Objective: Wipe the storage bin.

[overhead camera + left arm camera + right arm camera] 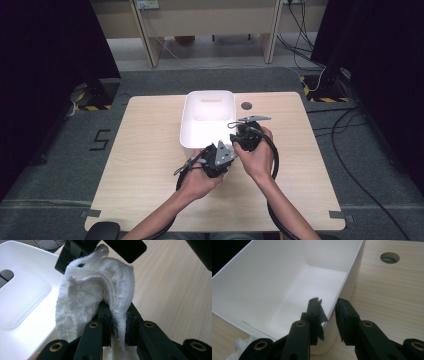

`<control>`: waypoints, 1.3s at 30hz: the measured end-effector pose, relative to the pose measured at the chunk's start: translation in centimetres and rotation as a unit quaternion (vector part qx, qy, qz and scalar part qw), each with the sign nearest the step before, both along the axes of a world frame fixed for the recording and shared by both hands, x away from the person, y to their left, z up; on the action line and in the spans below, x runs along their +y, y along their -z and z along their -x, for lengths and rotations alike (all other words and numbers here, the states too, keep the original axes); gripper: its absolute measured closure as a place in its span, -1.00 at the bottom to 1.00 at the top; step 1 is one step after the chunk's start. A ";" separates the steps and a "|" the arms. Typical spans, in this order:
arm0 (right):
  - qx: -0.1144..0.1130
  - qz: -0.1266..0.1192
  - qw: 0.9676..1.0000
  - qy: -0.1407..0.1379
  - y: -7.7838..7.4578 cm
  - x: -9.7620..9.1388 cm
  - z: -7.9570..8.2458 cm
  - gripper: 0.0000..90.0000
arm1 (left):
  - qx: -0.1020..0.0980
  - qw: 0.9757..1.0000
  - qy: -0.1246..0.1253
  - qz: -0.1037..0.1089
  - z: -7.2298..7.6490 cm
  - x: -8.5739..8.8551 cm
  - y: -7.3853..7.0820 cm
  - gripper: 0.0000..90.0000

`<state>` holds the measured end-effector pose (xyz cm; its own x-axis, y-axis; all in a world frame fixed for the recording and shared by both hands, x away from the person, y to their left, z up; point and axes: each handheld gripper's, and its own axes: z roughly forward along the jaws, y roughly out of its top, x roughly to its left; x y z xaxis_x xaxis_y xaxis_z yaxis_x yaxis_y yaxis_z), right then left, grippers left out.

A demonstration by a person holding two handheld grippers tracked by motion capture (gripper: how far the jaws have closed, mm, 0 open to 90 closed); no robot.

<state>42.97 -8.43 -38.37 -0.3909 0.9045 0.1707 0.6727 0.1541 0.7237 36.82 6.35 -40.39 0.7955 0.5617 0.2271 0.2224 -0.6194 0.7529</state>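
Item: white cloth [100, 290], crumpled and fluffy, frayed at its edges, clamped between the 2 black jaws of the left gripper [117, 325], which are closed tight on a fold of it; the bulk of the cloth stands up above the jaws, and a small end hangs below them. Location in the left gripper view: above the light wooden table [175, 290], just beside the white bin [22, 290]. In the high view the left gripper [217, 159] sits at the near right corner of the white bin [192, 130], held in the person's left hand [197, 180]. Item: right gripper [328, 315], jaws standing apart with a gap between them, straddling the bin's near right wall [347, 287]; one jaw is inside the bin, the other outside; the pads do not appear to press on the wall. A corner of the cloth [242, 343] shows at the lower left of the right gripper view, outside the bin. In the high view the right gripper [247, 135] lies at the bin's right side, close to the left gripper, held in the right hand [257, 155]. Item: round grommet hole [246, 106] in the table [145, 150], right of the bin's far end.
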 end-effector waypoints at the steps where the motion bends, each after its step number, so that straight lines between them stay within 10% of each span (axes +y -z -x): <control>1: 0.000 0.000 1.000 0.000 0.0 0.0 0.0 0.62 | 0.000 1.000 0.001 -0.002 0.0 0.1 0.0 0.75; 9: 0.013 -0.017 1.000 -0.003 0.2 -0.2 -0.3 0.50 | 0.004 1.000 0.000 -0.004 0.8 1.6 0.3 0.75; 22: -0.007 -0.045 0.999 0.007 -0.9 -1.7 0.2 0.58 | 0.017 0.998 -0.058 0.022 3.3 9.9 1.4 0.75; 33: 0.025 -0.025 0.999 0.025 0.1 -2.2 0.0 0.81 | 0.021 0.985 -0.168 0.041 1.4 16.4 2.5 0.74; 39: 0.024 -0.022 0.999 0.023 0.3 -1.7 -0.2 0.83 | 0.027 0.984 -0.171 0.048 -1.0 16.2 2.9 0.74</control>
